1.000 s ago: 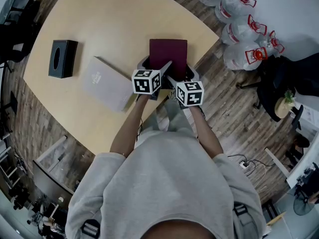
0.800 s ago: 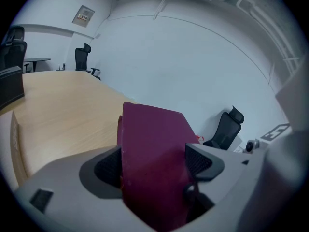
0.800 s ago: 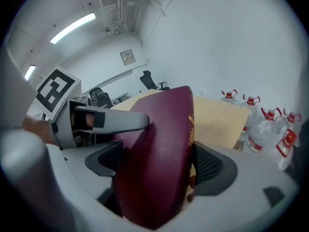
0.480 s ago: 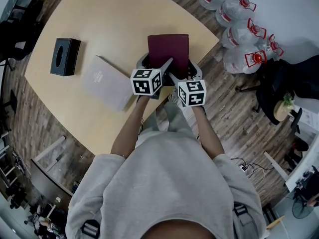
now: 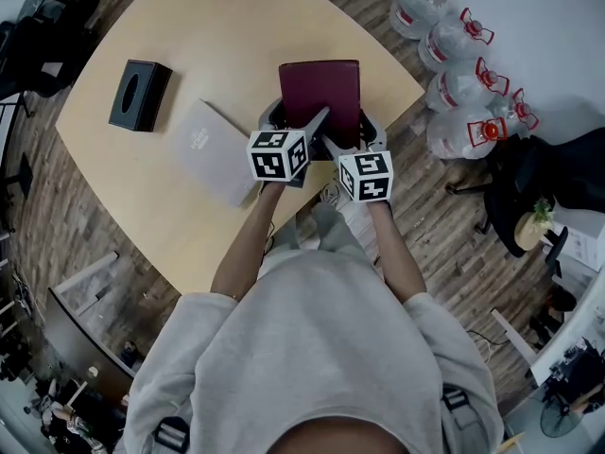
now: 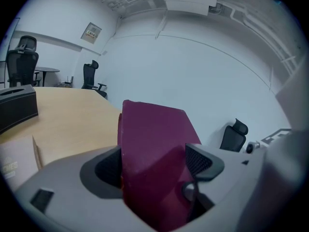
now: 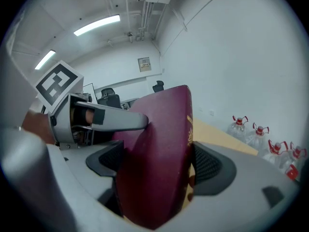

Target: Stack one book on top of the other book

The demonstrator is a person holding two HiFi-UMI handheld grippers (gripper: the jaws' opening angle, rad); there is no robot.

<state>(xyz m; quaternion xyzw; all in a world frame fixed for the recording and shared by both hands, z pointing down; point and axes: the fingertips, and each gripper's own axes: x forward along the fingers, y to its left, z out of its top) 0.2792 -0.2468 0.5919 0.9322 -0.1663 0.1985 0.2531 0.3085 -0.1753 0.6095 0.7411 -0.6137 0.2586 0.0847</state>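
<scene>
A maroon book (image 5: 319,93) hangs over the near right part of the light wooden table (image 5: 217,26), held at its near edge from both sides. My left gripper (image 5: 295,121) is shut on its left part, and my right gripper (image 5: 352,135) is shut on its right part. In the left gripper view the maroon book (image 6: 149,134) fills the gap in my left gripper (image 6: 157,161). The right gripper view shows that book (image 7: 159,129) on edge, clamped in my right gripper (image 7: 159,163). A pale grey book (image 5: 216,151) lies flat on the table to the left.
A black tissue box (image 5: 140,96) stands on the table beyond the grey book. Several large water bottles (image 5: 463,74) stand on the wooden floor to the right of the table. Office chairs (image 6: 91,74) stand at the room's far side.
Both grippers have lifted the maroon book off the table and carried it slightly away from me. The grey book and the tissue box have not moved on the table.
</scene>
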